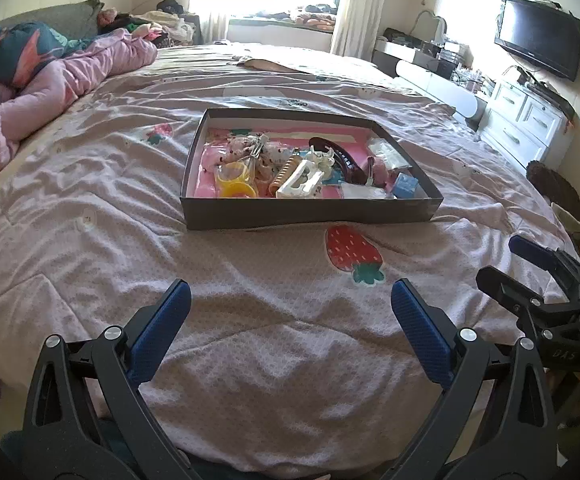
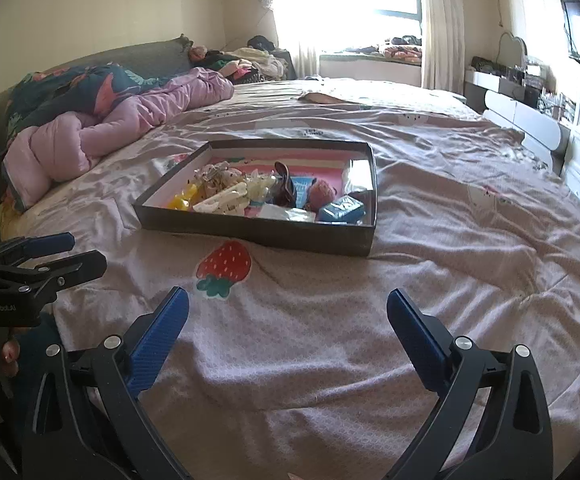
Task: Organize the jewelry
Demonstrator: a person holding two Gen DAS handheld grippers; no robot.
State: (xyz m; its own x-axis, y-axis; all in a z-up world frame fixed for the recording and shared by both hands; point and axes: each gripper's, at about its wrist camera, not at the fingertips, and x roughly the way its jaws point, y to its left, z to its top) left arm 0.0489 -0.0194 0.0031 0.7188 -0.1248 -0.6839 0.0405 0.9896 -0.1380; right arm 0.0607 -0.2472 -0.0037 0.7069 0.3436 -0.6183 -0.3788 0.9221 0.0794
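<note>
- Left gripper [image 1: 290, 308] spread wide and empty, hovering low over the bedspread [image 1: 249, 340] short of the box; right gripper [image 2: 287, 312] likewise apart, nothing between its pads.
- Shallow dark box [image 1: 310, 212] resting on the bed ahead of both grippers, just beyond the strawberry print [image 1: 352, 254], holding a jumbled pile of hair clips and trinkets.
- Probably light, stiff plastic throughout: white claw clip [image 1: 302, 182], dark curved clip [image 1: 338, 156], yellow ring [image 1: 235, 182]. Likely slippery on smooth faces; best pinched across a narrow bar or edge, not a rounded back.
- Blue packet [image 2: 342, 210] in the near right corner, seemingly soft-sided; squeezable, so a gentle grip across its width.
- Soft bedding underneath: box liable to tilt or sink if pressed on.
- Pieces overlapping; lifting one may drag neighbours along.
- Hard to make out: small items under the pile, clear bags near the far right wall, anything truly chain-like or fine. Near wall of the box hiding the lowest contents.
</note>
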